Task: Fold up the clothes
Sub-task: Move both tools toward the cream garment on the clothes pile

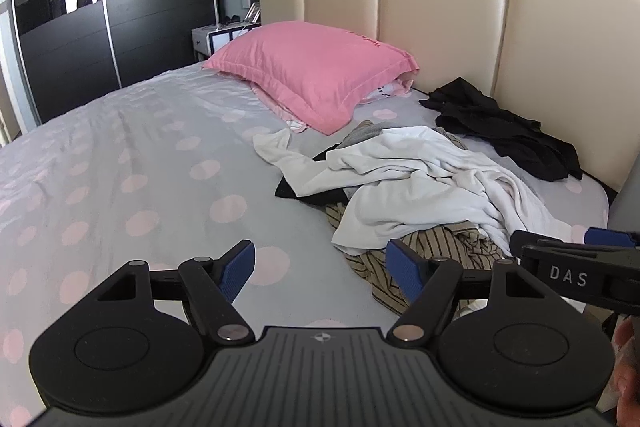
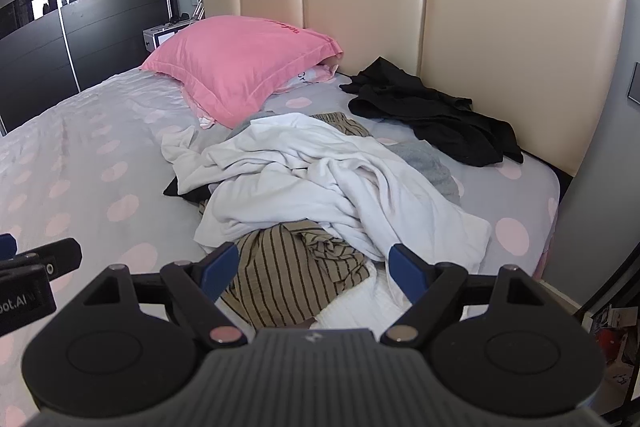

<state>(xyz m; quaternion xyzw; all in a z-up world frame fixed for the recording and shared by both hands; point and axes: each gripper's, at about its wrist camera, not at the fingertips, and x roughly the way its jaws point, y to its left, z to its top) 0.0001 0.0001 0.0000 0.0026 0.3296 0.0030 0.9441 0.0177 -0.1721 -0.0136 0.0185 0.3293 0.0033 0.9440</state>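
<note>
Both my left gripper (image 1: 320,269) and right gripper (image 2: 314,267) are hovering spread wide, grasping nothing. They are facing the crumpled white cotton garment (image 2: 320,179) lying atop the tan black-striped shirt (image 2: 288,271) on the grey pink-dotted bedsheet (image 1: 140,167).

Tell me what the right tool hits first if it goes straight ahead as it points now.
Most likely the striped garment, which lies between the open fingers of the right tool at the near end of the pile. The white garment comes just behind it. Depth is hard to judge in this fisheye view.

- The striped garment (image 2: 280,275) lies partly under the white garment (image 2: 320,179), just ahead of the right gripper (image 2: 314,267).
- The pillow (image 2: 244,67) lettering is too small to read.
- The left gripper (image 2: 24,275) is cut off by the frame edge.
</note>
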